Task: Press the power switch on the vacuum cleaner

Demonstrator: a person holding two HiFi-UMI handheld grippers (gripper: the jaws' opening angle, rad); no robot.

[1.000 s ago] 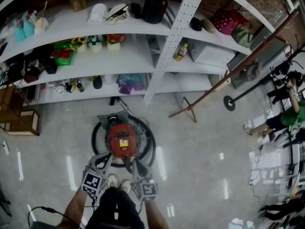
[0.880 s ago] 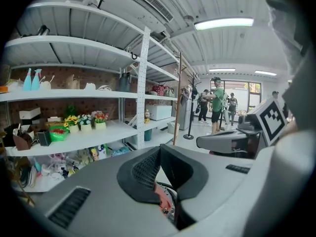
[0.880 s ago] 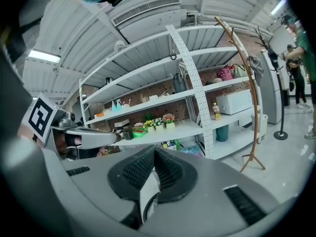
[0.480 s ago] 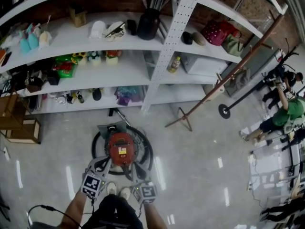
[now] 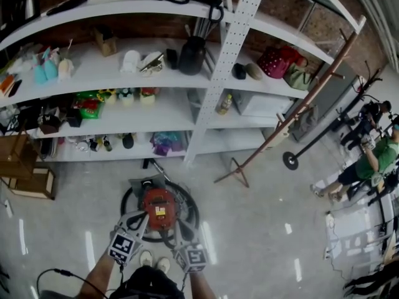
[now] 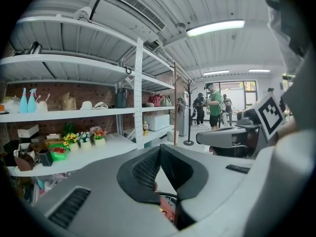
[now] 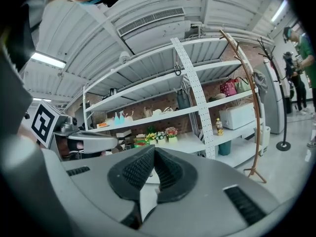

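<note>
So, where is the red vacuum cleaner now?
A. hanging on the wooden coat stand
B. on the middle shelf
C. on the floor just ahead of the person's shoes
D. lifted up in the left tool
C: in the head view the vacuum cleaner stands on the floor, between the shelves and the shoes; the left tool and right tool are shut and hold nothing.
</note>
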